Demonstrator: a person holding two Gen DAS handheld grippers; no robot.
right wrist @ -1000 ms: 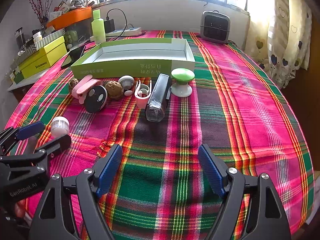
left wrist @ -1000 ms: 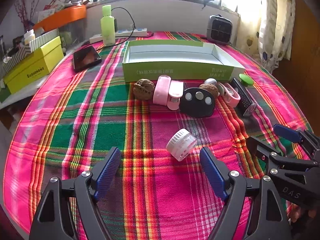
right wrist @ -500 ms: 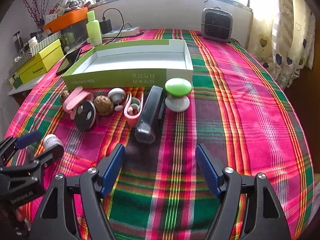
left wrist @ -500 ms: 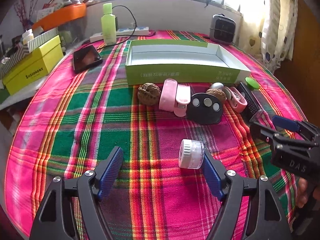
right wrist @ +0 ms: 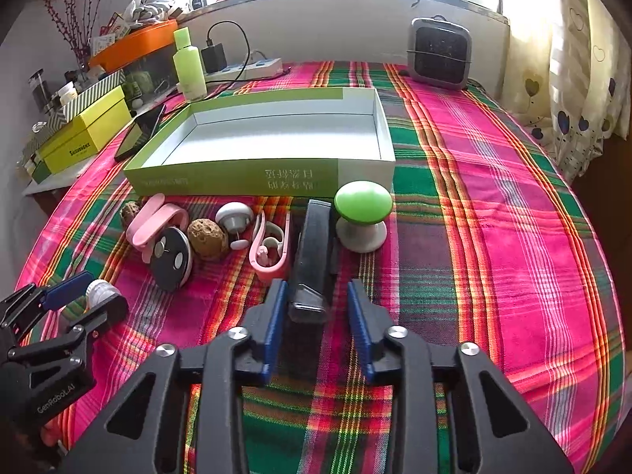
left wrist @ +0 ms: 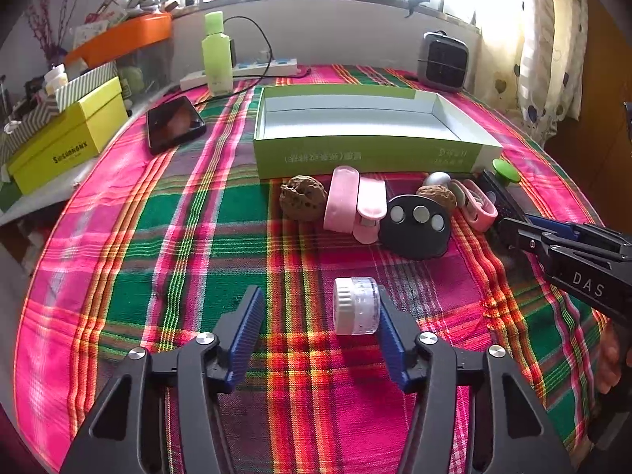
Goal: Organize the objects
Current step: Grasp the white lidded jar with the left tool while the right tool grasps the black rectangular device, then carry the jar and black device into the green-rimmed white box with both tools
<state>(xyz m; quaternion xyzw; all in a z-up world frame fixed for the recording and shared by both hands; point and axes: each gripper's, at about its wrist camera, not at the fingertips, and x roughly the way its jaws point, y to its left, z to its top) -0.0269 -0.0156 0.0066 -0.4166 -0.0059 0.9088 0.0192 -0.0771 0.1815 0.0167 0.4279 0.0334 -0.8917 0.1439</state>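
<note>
**Both grippers lined up, nothing gripped yet**

Plaid-cloth counter (left wrist: 197, 237) under a bright window. Left gripper (left wrist: 318, 333) spread wide; small jar (left wrist: 355, 310) lies on its side against the right finger, gap on the other side. Light, rigid, likely to roll: pinch across cap and base. Right gripper (right wrist: 316, 328) about half open, low and level, straddling the near end of the black case (right wrist: 312, 260). Stiff, smooth; grip the long sides. Empty tray (right wrist: 276, 138) at 12 o'clock.

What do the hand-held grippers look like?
Both are black plastic frames with silver screws and two ribbed blue finger pads. The left hand-held gripper reads "GenRobot.AI" on its side; the right hand-held gripper reads "DAS". No cables show.
</note>
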